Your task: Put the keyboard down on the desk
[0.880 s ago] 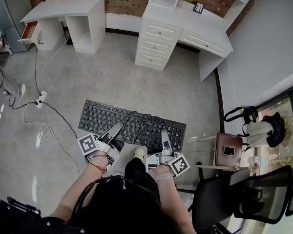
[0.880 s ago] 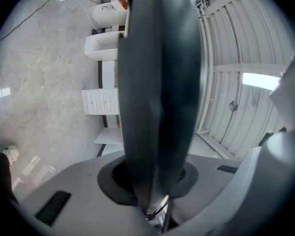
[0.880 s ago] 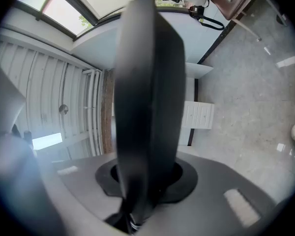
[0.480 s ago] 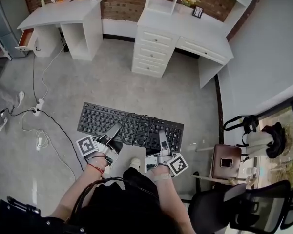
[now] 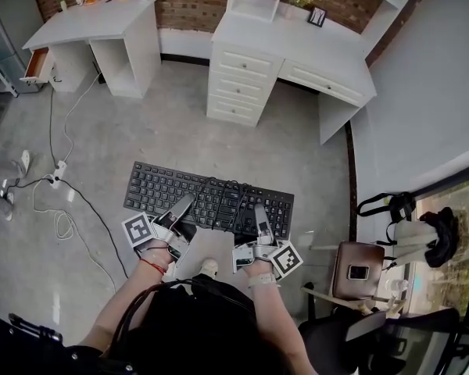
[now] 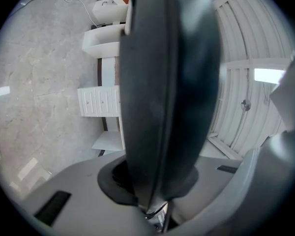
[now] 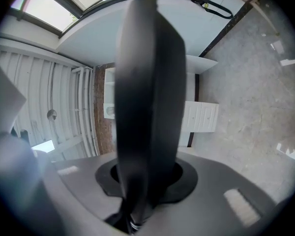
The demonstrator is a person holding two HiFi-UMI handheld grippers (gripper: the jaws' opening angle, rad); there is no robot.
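The person stands on the grey floor (image 5: pixel 242 143), a two-jaw tool in each hand. The left gripper (image 5: pixel 186 203) has its jaws closed down on the near long edge of the keyboard (image 5: pixel 211 198), towards its left half. In the left gripper view the black board (image 6: pixel 162 97) runs edge-on between the jaws and fills the middle of the picture. The right gripper (image 5: pixel 259 213) clamps the same near edge further right, its jaws drawn in on the board; the right gripper view shows the dark slab (image 7: pixel 147 107) pinched between them.

The keyboard is held roughly level in the air over the floor, keys up, with its cable (image 5: pixel 228 194) bundled on top. It rests on nothing but the two grips.

To the right stand a brown stool (image 5: pixel 358 260) and a black chair (image 5: pixel 391 334). Further off, against the brick wall, is a white worktop (image 5: pixel 297 41) with drawers, well apart from the keyboard, and a second worktop (image 5: pixel 94 18) at the left.
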